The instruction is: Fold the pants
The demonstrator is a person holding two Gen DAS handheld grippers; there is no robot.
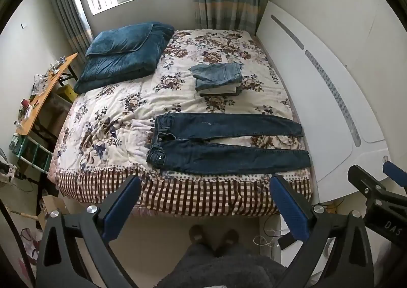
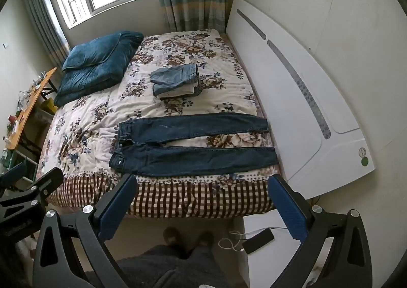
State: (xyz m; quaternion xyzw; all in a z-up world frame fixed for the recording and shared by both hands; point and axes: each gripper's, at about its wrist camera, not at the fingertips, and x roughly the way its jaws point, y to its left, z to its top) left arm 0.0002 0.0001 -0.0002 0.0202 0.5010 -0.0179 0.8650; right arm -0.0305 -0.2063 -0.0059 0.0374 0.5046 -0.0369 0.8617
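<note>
Dark blue jeans (image 1: 223, 145) lie flat and unfolded across the near part of the bed, waistband to the left, both legs stretched to the right; they also show in the right wrist view (image 2: 193, 148). My left gripper (image 1: 204, 183) is open and empty, held above the floor in front of the bed's near edge. My right gripper (image 2: 199, 182) is open and empty, also short of the bed edge; it shows at the right edge of the left wrist view (image 1: 381, 186). Neither gripper touches the jeans.
The bed (image 1: 178, 191) has a floral quilt with a checked skirt. A stack of folded jeans (image 1: 217, 78) sits mid-bed. A folded blue duvet (image 1: 122, 56) lies at far left. A white headboard (image 1: 318, 89) is right, a cluttered wooden table (image 1: 43, 94) left. A phone (image 2: 258, 239) lies on a white stand.
</note>
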